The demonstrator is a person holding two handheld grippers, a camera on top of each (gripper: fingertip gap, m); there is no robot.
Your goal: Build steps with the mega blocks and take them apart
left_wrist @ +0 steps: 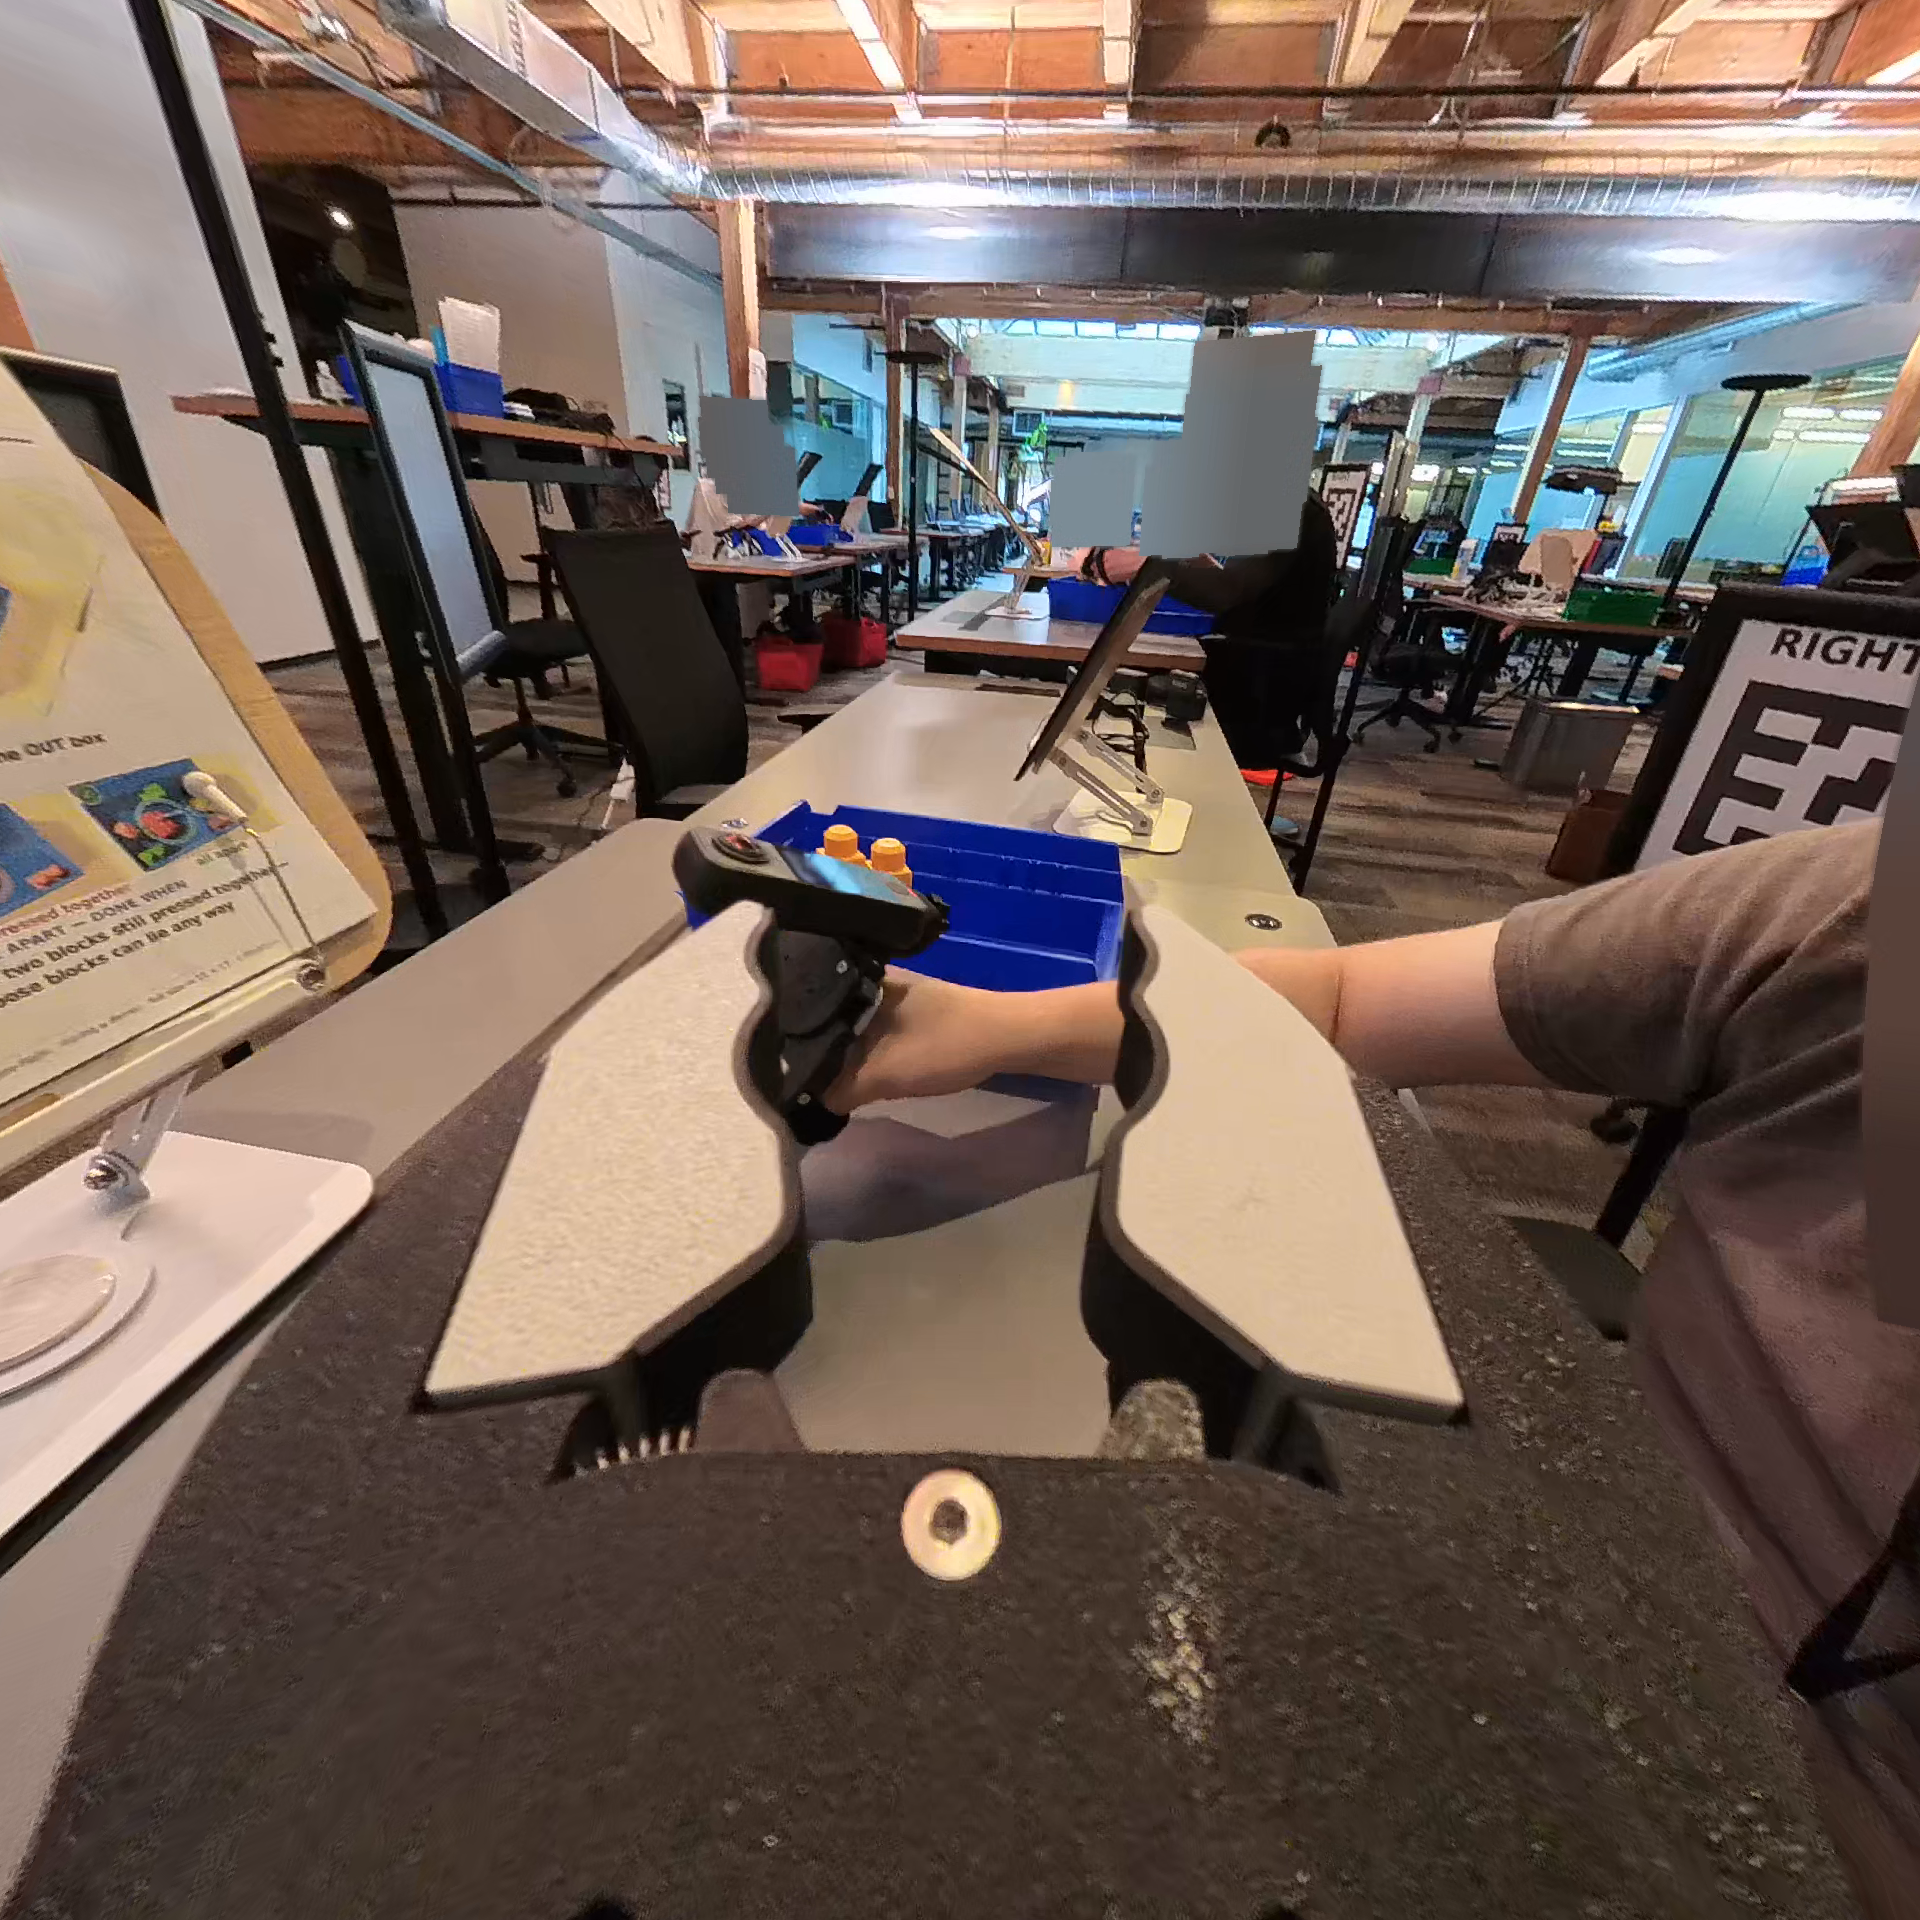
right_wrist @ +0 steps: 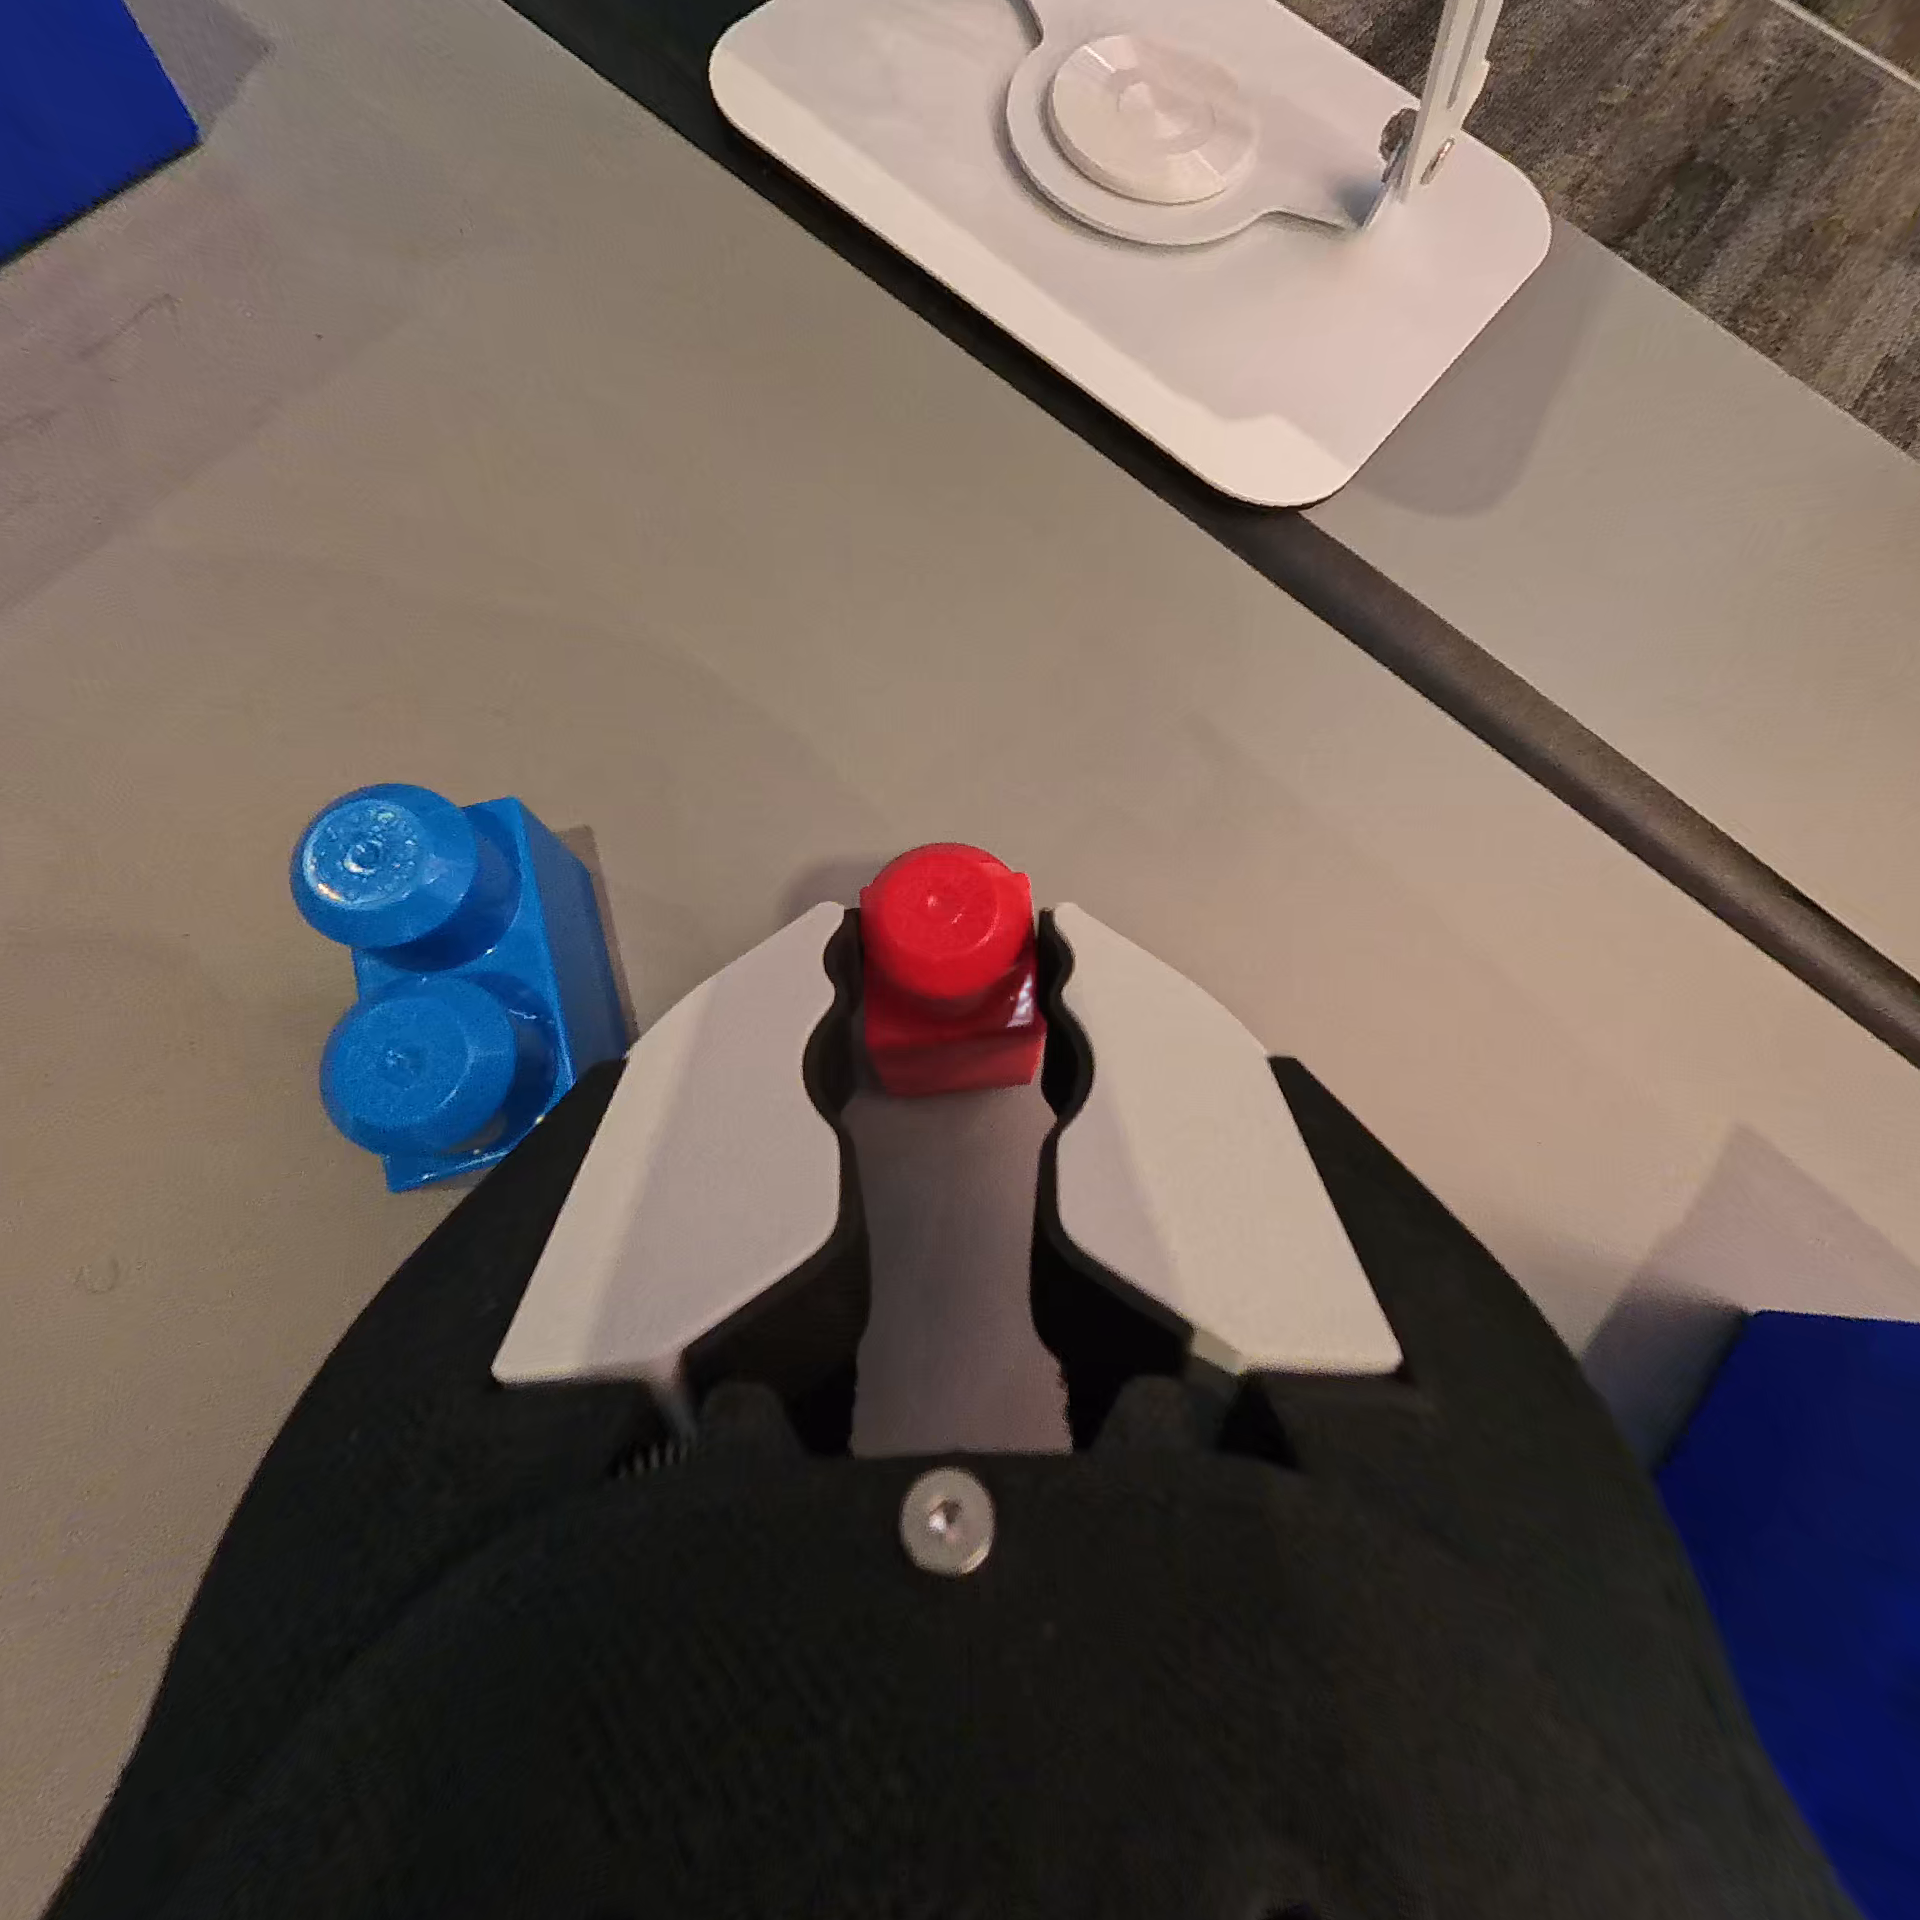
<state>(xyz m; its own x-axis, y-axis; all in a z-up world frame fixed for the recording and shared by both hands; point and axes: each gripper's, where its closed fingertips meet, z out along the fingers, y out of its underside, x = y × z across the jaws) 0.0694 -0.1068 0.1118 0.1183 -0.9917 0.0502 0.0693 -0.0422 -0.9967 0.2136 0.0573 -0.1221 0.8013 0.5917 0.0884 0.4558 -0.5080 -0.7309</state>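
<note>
In the right wrist view my right gripper [right_wrist: 945,940] is shut on a small red one-stud block [right_wrist: 948,987], which stands stud-up on the grey table [right_wrist: 727,623]. A blue two-stud block [right_wrist: 447,987] stands on the table just to the left of it, apart from the fingers. In the left wrist view my left gripper [left_wrist: 940,935] is open and empty, held above the table. Ahead of it a person's hand holds the right gripper [left_wrist: 810,935] pointing down. An orange block [left_wrist: 868,857] sits in the blue bin [left_wrist: 1029,883] behind it.
A white stand base [right_wrist: 1143,229] sits beyond a dark seam [right_wrist: 1558,727] in the table. Blue bin corners show at the upper left [right_wrist: 73,104] and lower right [right_wrist: 1808,1558]. An instruction sheet on a stand [left_wrist: 135,831] is at the left, a tablet stand [left_wrist: 1101,717] farther back. Across from one pair of fingers to the other is roughly 30 centimetres. To reach the dark seam [right_wrist: 1558,727] in a straight line is about 15 centimetres for my right fingers, about 45 centimetres for my left.
</note>
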